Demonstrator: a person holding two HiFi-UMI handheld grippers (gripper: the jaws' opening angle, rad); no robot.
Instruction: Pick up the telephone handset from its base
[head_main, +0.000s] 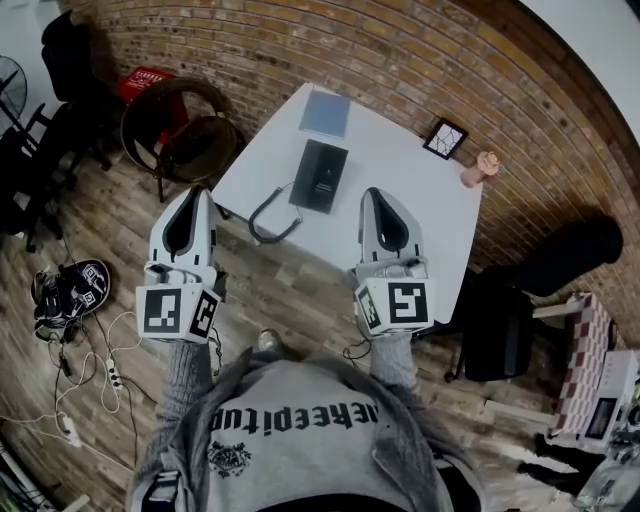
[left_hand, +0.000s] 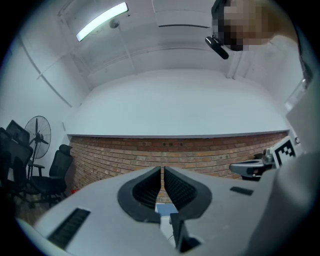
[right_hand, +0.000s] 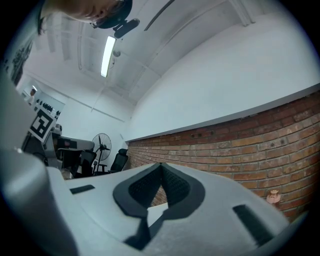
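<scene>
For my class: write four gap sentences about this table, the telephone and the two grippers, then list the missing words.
1. The telephone lies on a ____ table.
2. Beyond the telephone, nearer the wall, lies a ____ notebook.
3. The left gripper and the right gripper both have their jaws ____, with nothing between them.
4. The wall is built of ____.

Missing words: white; blue; shut; brick.

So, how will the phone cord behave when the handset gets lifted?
The cord lies in a loose loop beside the telephone, so it's probably floppy and will trail. The telephone looks flat, likely light, so a taut cord might drag it. The loop nears the table edge and could snag.
</scene>
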